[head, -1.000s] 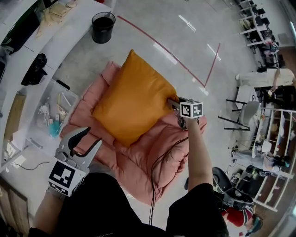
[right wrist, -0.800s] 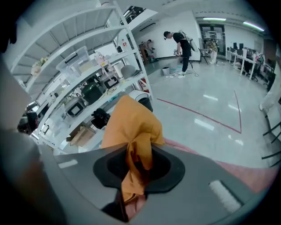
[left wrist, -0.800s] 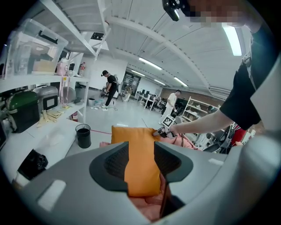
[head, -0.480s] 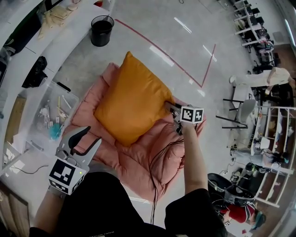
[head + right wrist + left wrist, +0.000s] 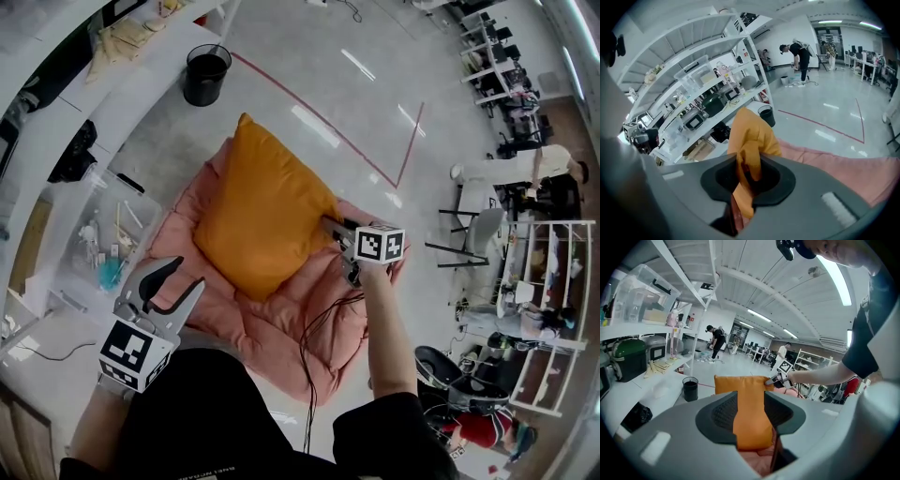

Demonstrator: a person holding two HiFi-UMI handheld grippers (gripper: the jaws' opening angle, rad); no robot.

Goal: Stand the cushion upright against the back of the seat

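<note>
A glossy grey floor (image 5: 281, 37) crossed by a red tape line (image 5: 319, 117) spreads under the person, with white shelving (image 5: 56, 131) along the left. On the floor lies a pink quilted seat (image 5: 281, 309), and the orange cushion (image 5: 258, 220) sits on its far half. The cushion is plump, square and plain, with a crisp seam, its lower corner down on the pink padding. The right gripper (image 5: 330, 225) has its jaws pressed onto a bunched fold of orange fabric at the cushion's right corner, and from the left gripper view the cushion stands raised with that corner held high. The left gripper (image 5: 186, 277) hangs near the seat's near left edge, jaws spread with nothing between them, well apart from the cushion. A black bucket (image 5: 205, 73) stands on the floor beyond the seat (its inside is too dark to read). A clear bin (image 5: 103, 244) beside the seat holds small bits, some of them teal.
</note>
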